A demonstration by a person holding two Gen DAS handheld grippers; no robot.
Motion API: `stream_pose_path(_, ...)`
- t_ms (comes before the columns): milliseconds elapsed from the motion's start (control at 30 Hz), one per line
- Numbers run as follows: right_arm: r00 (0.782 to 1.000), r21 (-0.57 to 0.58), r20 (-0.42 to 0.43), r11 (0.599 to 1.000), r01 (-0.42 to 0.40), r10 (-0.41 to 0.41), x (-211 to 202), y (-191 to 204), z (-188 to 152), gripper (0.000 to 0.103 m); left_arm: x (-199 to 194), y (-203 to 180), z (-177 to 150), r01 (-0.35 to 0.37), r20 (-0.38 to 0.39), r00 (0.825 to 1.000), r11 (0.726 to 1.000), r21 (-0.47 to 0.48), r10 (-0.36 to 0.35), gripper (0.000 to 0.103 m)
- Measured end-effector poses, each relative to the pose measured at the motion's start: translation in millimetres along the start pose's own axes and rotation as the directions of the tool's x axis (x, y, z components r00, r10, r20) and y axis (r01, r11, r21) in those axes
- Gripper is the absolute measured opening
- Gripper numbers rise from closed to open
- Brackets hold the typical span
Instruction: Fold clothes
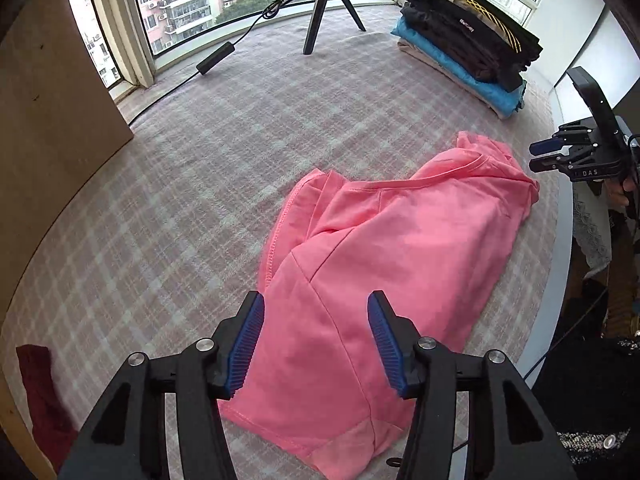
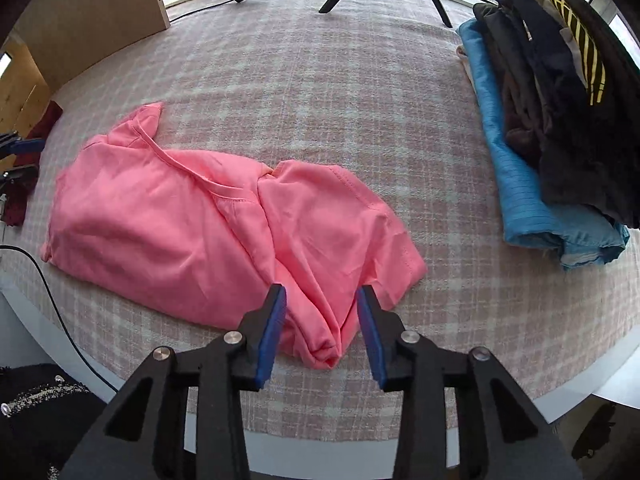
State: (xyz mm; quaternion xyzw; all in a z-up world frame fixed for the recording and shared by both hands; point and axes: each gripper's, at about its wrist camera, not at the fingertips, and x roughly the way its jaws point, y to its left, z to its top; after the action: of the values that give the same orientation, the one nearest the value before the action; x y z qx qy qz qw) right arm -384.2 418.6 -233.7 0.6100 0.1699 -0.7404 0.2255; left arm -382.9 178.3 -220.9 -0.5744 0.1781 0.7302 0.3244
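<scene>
Shirt (image 1: pixel 360 256), one, grippers, two, open

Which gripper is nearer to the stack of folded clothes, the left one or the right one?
Right, judging by both views. The right gripper hangs over the pink shirt end nearest the stack of folded clothes. The left gripper is over the shirt's opposite end, farther away.

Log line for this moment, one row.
pink shirt: partly folded on checked cloth | left gripper: open | right gripper: open | folded stack: beside
</scene>
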Motion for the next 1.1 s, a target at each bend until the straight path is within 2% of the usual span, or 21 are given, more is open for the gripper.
stream_pose_path(67,1.000,0.003,-0.005,1.000,-0.003,0.003,2.9,-1.4,-0.2,0.037,17.3,-5.0,23.1,0.015,-0.021,1.000,0.999,0.052,-0.013,0.052)
stream_pose_path(133,1.000,0.010,0.000,1.000,-0.016,0.016,5.8,-4.9,-1.0,0.037,29.6,-3.9,23.2,0.035,-0.063,0.998,0.998,0.060,-0.031,0.044)
stream_pose_path(167,1.000,0.014,0.003,1.000,-0.022,0.022,7.2,-6.7,-1.1,0.037,32.3,-3.8,22.3,0.045,-0.075,0.996,0.997,0.062,-0.040,0.036)
stream_pose_path(200,1.000,0.018,0.006,0.999,-0.028,0.027,8.6,-8.5,-1.2,0.037,29.0,-4.3,19.7,0.054,-0.070,0.996,0.997,0.059,-0.050,0.008)
stream_pose_path(233,0.999,0.022,0.009,0.999,-0.033,0.033,10.0,-10.3,-1.3,0.037,25.8,-4.8,17.1,0.063,-0.065,0.996,0.996,0.055,-0.060,0.004)
stream_pose_path(300,0.999,0.021,0.018,0.999,-0.050,0.050,11.0,-11.9,-0.5,0.037,16.3,-5.6,10.5,0.079,-0.048,0.996,0.996,0.051,-0.077,0.004)
stream_pose_path(400,0.998,-0.012,0.029,0.998,-0.057,0.057,13.2,-8.0,1.8,0.037,-22.3,0.3,-13.0,0.103,0.021,0.994,0.994,0.030,-0.103,0.004)
stream_pose_path(500,0.996,-0.055,0.033,0.995,-0.086,0.088,14.7,2.7,6.1,0.037,-47.8,17.9,-44.9,0.083,0.034,0.996,0.995,-0.054,-0.081,0.004)
stream_pose_path(567,0.992,-0.100,0.042,0.989,-0.111,0.116,14.0,15.6,10.4,0.037,-54.2,28.8,-65.5,0.106,0.032,0.994,0.989,-0.101,-0.103,0.004)
stream_pose_path(733,0.980,-0.234,0.031,0.955,-0.182,0.194,16.0,54.0,22.6,0.037,-38.3,32.0,-88.9,0.099,-0.009,0.995,0.984,-0.149,-0.101,0.004)
stream_pose_path(900,0.980,-0.342,-0.032,0.920,-0.194,0.195,26.5,83.2,26.6,0.037,-26.6,28.4,-88.7,0.095,-0.022,0.995,0.983,-0.158,-0.100,0.004)
stream_pose_path(967,0.987,-0.348,-0.048,0.924,-0.159,0.151,34.2,82.9,26.1,0.037,-25.4,27.9,-88.3,0.093,-0.022,0.995,0.983,-0.157,-0.097,0.004)
stream_pose_path(1067,0.979,-0.270,-0.098,0.942,-0.200,0.179,49.9,62.5,25.8,0.036,-23.5,27.1,-87.6,0.089,-0.022,0.995,0.984,-0.155,-0.094,0.004)
stream_pose_path(1100,0.976,-0.242,-0.109,0.948,-0.208,0.186,54.1,57.0,26.1,0.026,-23.9,26.8,-87.4,0.086,-0.020,0.996,0.984,-0.156,-0.090,0.004)
